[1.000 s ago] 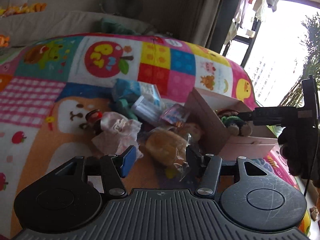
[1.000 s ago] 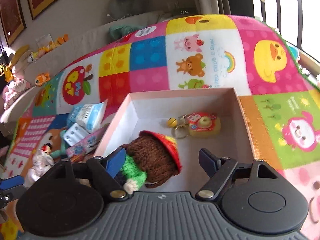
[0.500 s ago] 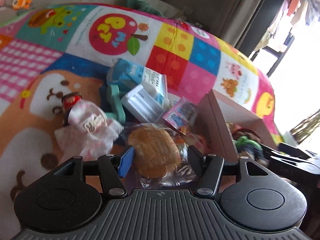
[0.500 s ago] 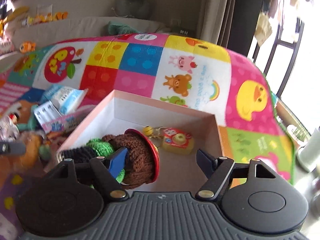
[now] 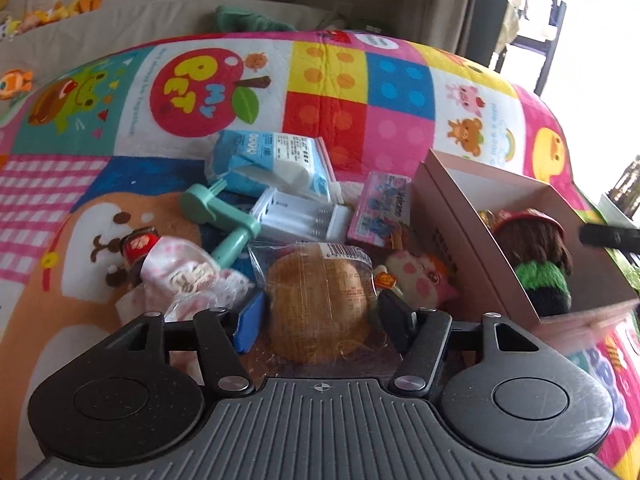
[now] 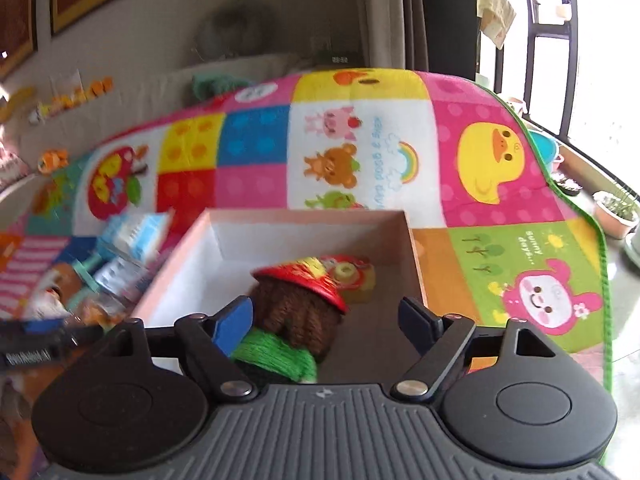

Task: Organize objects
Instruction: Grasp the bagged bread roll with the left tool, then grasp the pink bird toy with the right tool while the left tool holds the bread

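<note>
One knitted doll and one keychain in one box

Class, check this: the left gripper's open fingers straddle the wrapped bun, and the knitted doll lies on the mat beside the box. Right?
One error: the knitted doll lies inside the box, as the right wrist view shows. The left gripper does straddle the wrapped bun.

"MY PET" on the red apple printed on the play mat, "Volcano" on the pink packet, "sunny day" on the mat's green patch
</note>
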Demonstrator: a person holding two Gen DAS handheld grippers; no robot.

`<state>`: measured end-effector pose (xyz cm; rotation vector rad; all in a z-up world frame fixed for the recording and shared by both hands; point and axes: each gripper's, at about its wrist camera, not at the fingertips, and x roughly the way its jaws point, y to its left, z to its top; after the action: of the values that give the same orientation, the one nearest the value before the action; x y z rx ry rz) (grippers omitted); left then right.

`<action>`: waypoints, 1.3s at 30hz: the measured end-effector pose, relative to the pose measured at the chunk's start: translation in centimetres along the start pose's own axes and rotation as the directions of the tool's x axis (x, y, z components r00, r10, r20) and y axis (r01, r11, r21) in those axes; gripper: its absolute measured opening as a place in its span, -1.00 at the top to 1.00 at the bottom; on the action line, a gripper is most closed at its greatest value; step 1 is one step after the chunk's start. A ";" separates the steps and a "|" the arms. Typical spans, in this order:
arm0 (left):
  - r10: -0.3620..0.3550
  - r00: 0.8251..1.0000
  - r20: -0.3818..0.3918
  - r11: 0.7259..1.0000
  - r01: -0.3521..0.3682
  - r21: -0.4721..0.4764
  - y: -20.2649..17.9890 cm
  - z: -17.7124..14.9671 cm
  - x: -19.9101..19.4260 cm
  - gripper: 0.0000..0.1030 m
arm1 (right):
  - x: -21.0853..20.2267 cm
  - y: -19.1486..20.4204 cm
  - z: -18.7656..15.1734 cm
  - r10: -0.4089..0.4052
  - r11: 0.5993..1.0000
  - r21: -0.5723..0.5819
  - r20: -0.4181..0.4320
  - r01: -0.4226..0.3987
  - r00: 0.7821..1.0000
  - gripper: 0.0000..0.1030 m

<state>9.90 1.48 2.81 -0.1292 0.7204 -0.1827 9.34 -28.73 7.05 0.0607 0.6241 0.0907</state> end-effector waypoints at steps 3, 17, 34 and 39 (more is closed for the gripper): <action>-0.043 0.999 -0.018 0.998 0.043 0.042 0.6 -1.9 -2.6 -0.23 | -0.6 2.1 0.9 0.061 0.998 0.000 0.004 -0.061 0.998 -0.57; -0.199 0.980 0.020 0.978 0.198 0.058 7.8 -6.8 -9.6 -0.19 | 11.0 19.2 6.7 0.173 0.976 -0.094 -0.196 -0.195 0.965 -0.71; -0.184 0.982 0.047 0.981 0.186 -0.056 13.5 -6.4 -10.4 -0.18 | 19.5 24.3 6.6 0.174 0.950 -0.194 -0.326 -0.246 0.929 -0.30; -0.215 0.976 0.036 0.976 0.215 -0.023 11.8 -6.5 -9.9 -0.19 | 13.1 23.0 2.7 0.226 0.903 -0.260 -0.385 -0.341 0.895 -0.30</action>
<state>-0.25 14.73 2.20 -0.2353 0.6756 -0.3772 19.98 -4.62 3.57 -0.1858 0.9454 0.5009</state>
